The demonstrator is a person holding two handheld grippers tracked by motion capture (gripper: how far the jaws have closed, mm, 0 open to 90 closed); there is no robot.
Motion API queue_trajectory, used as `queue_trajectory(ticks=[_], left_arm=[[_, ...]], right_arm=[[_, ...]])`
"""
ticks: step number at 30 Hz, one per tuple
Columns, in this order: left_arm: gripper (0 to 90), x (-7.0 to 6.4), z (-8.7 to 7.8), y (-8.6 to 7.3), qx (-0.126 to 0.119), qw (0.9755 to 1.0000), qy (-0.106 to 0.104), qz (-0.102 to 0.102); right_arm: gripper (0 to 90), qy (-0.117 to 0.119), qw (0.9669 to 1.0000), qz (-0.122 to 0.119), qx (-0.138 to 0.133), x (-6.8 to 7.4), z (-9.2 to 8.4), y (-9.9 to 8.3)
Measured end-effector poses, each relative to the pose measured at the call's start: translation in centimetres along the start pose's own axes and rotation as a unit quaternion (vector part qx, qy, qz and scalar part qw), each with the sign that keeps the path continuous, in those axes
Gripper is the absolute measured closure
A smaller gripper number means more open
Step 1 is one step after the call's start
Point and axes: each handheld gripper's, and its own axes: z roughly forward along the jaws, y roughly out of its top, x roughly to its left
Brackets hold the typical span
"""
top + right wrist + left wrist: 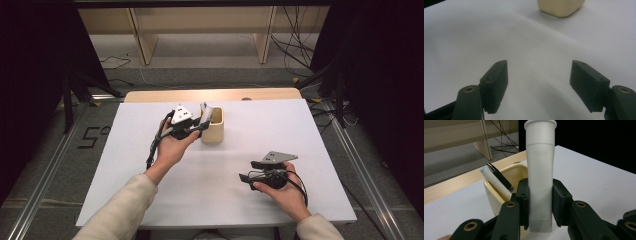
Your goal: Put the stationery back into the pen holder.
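White tube [540,177] upright, cap uppermost

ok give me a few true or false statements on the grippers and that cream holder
1. The left gripper is shut on a white tube. True.
2. The right gripper holds a pen. False: its fingers stand open over the bare white table.
3. The cream holder already has a black pen in it. True.
4. The tube lies flat on the table. False: it is held upright beside the holder.
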Motion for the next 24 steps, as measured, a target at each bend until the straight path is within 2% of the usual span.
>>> queue_trajectory(ticks=[12, 24], left_arm=[[70.6, -0.1, 1.0, 0.5, -0.005, 1.0, 0.001, 0.001], [70.7, 0.3, 1.7, 0.7, -0.004, 0.9999, 0.012, 0.007]], right_arm=[[31.9, 0.0, 1.0, 0.0, 0.0, 0.0, 0.0, 0.0], [31.9, 0.0, 1.0, 0.001, 0.0, 0.0, 0.0, 0.0]])
